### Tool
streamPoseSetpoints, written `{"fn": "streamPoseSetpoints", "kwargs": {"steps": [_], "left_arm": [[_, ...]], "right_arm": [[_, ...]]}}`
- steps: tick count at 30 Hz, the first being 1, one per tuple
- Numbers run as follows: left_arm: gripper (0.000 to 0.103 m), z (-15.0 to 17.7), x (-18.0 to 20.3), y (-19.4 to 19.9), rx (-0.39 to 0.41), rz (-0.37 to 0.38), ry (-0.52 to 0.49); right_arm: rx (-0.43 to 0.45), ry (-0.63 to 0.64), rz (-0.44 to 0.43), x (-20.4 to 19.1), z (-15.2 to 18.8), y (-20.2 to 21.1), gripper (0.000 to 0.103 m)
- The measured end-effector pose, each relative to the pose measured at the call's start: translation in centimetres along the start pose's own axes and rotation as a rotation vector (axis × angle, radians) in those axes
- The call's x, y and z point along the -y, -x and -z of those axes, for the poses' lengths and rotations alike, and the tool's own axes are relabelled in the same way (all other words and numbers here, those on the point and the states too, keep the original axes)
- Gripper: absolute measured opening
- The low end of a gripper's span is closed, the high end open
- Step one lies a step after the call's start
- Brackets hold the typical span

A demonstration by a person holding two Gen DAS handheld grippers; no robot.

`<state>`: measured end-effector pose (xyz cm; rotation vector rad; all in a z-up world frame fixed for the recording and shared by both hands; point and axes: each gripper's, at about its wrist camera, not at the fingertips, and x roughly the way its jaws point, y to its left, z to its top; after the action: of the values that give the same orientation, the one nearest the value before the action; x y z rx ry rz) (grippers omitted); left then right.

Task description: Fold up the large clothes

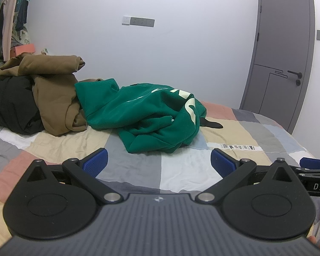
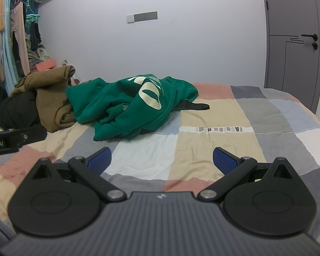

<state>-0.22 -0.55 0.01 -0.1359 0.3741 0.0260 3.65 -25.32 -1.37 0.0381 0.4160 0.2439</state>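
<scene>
Left gripper [image 1: 159, 161] and right gripper [image 2: 161, 160]: both released, jaws spread wide, holding nothing. The crumpled green sweatshirt [image 1: 147, 115] lies ahead on the patchwork bedspread [image 2: 213, 140], touching a brown garment [image 1: 53, 98].

Black strap [image 2: 199, 106] partly buried under the green hoodie [image 2: 125, 108], black garment [image 1: 8, 104] left of it cut by frame edge, hoodie lettering unreadable

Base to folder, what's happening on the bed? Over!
Left tool open, right tool open, both empty. Green sweatshirt crumpled on bed quilt, unfolded. Brown garment touches its left edge; path clear.
</scene>
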Motion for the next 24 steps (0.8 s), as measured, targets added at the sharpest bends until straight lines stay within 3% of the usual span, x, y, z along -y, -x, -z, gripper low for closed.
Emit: {"fn": "streamPoseSetpoints", "kwargs": {"steps": [24], "left_arm": [[0.103, 0.26, -0.07, -0.44, -0.012, -0.002, 0.008]], "right_arm": [[-0.02, -0.035, -0.002, 0.37, -0.16, -0.5, 0.103]]}}
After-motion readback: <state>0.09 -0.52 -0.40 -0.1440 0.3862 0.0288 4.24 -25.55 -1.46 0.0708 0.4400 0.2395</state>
